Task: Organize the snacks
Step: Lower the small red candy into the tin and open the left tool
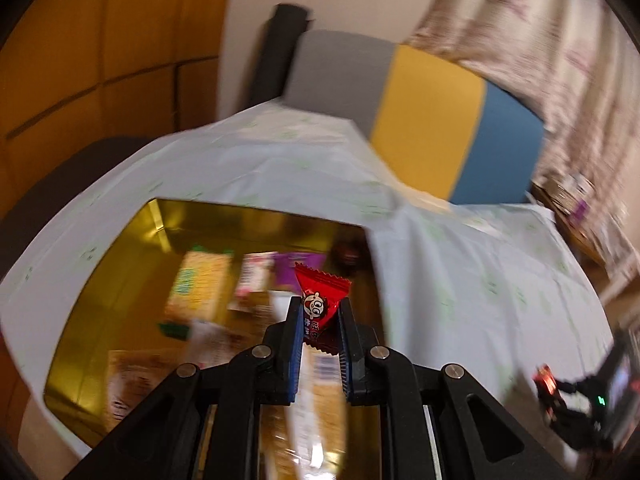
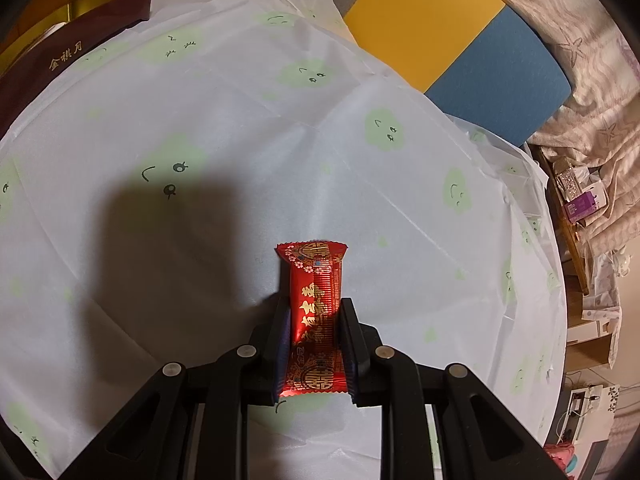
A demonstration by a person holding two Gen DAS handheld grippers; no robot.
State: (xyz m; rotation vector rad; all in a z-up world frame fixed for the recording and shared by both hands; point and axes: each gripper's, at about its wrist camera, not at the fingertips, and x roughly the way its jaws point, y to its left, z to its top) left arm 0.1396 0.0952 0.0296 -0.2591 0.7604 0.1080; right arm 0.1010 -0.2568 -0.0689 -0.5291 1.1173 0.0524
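Left hand-held gripper (image 1: 320, 322): clamped on red candy (image 1: 320, 300), above gold tin (image 1: 120, 280).
Right hand-held gripper (image 2: 314, 332): gripping red snack packet (image 2: 314, 304), worktop (image 2: 240, 140) at 12 o'clock.
Handling: light, crinkly, slippery wrappers; pinch mid-body.

We hold our left claw (image 1: 320, 308) pitched downward over the gold box (image 1: 120, 264), its two blue-padded fingers (image 1: 295, 332) drawn close and pinching a small red candy (image 1: 320, 300) that sticks out past the tips. Our right claw (image 2: 314, 312), off to the right of the gold box, tilts more steeply down, its fingers (image 2: 348, 332) clamped on the sides of a red wrapped snack (image 2: 316, 312).
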